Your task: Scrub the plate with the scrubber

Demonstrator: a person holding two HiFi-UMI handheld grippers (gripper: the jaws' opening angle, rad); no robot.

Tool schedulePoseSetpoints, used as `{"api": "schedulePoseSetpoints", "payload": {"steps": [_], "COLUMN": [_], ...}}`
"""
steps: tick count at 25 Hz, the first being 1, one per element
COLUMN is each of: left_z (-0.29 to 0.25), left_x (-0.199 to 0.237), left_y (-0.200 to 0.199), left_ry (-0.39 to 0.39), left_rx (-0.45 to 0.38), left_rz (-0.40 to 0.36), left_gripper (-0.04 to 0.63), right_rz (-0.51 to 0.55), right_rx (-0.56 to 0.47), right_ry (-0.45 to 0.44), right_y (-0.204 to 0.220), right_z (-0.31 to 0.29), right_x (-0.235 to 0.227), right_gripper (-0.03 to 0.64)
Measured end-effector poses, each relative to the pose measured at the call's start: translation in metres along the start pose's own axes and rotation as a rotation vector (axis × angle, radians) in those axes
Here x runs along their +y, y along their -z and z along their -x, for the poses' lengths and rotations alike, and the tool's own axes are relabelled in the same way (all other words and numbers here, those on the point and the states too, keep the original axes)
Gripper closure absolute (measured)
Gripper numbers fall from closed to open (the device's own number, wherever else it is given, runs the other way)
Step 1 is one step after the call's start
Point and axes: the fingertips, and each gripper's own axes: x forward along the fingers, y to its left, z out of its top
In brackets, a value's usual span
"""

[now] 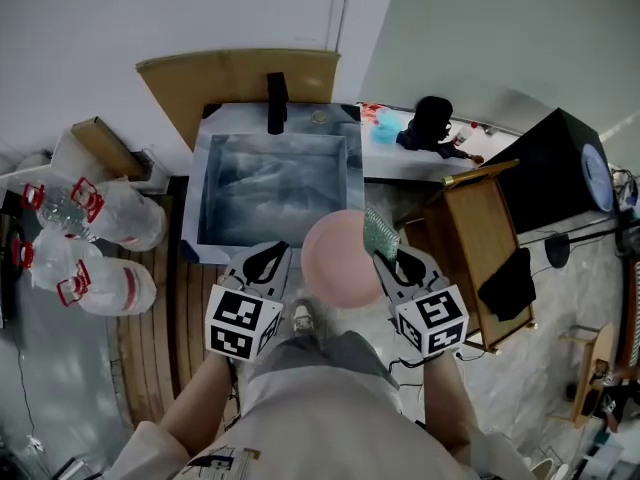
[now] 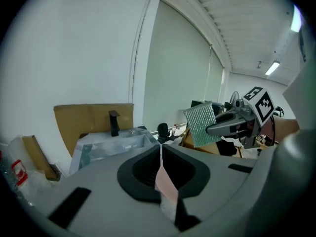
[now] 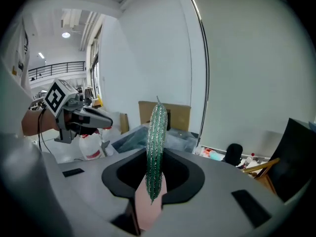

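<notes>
A round pink plate (image 1: 338,260) hangs between my two grippers, over the near right corner of the sink. My left gripper (image 1: 278,253) is at the plate's left rim, and in the left gripper view its jaws (image 2: 161,149) are shut on a thin pink edge (image 2: 165,186) seen edge-on. My right gripper (image 1: 388,258) is shut on a green glittery scrubber (image 1: 380,233) that stands up out of its jaws (image 3: 157,142). The scrubber sits by the plate's upper right edge; I cannot tell whether they touch.
The steel sink (image 1: 215,183) with its black faucet (image 1: 277,103) lies ahead, with cardboard (image 1: 240,73) behind it. Large water bottles (image 1: 110,218) stand to the left. A wooden chair (image 1: 485,238) and a black box (image 1: 560,168) are to the right.
</notes>
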Motion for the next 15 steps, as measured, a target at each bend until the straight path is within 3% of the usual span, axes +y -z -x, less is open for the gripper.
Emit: {"api": "schedulePoseSetpoints", "payload": {"steps": [15], "left_z": [-0.065], "left_x": [0.011], "left_y": [0.08], "left_ry": [0.039], "left_rx": [0.198], "left_rz": [0.128], "left_gripper": [0.563], "right_rz": [-0.008], "right_rx": [0.228], "right_ry": [-0.069], "right_y": [0.08], "right_z": [-0.06], "right_x": [-0.017], "right_gripper": [0.51]}}
